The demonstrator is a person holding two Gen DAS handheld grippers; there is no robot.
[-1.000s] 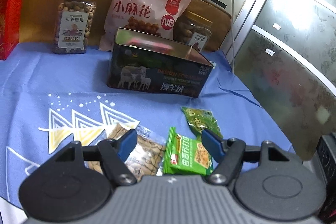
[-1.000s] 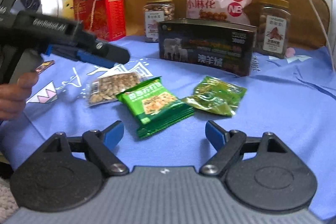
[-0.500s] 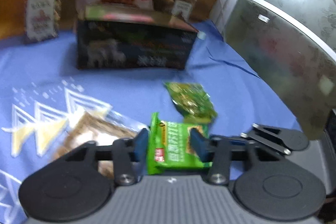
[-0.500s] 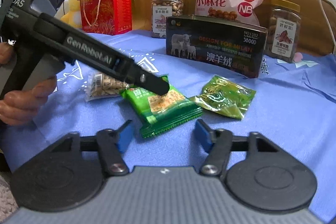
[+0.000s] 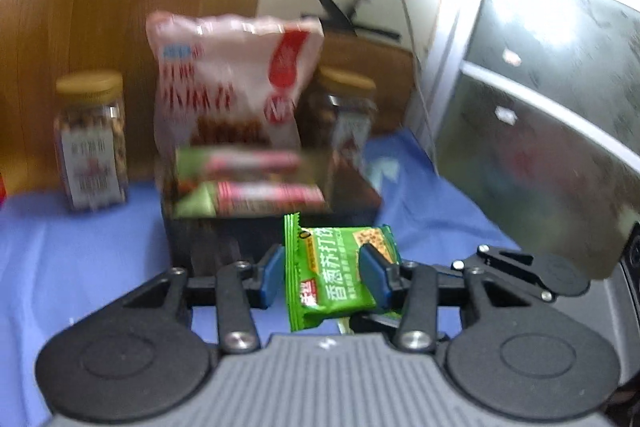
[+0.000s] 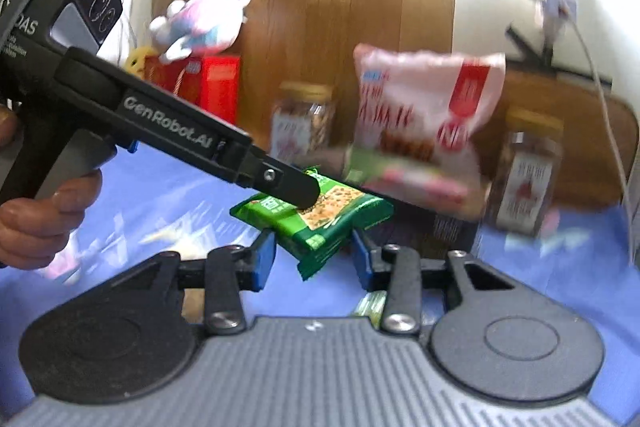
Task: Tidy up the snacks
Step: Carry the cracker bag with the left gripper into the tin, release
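Left tongs [image 5: 322, 277] pinch a flat green foil biscuit packet [image 5: 336, 275], jaws easing apart; right tongs [image 6: 314, 259] (closing, packet between, contact unclear) flank its lower end.

Green cracker packet [image 5: 340, 279], lifted, before open tin [image 5: 272, 211]

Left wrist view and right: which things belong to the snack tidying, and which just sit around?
In the job: green cracker pack, open tin box.
Just about: pink snack bag, nut jar, plush toy, red box.
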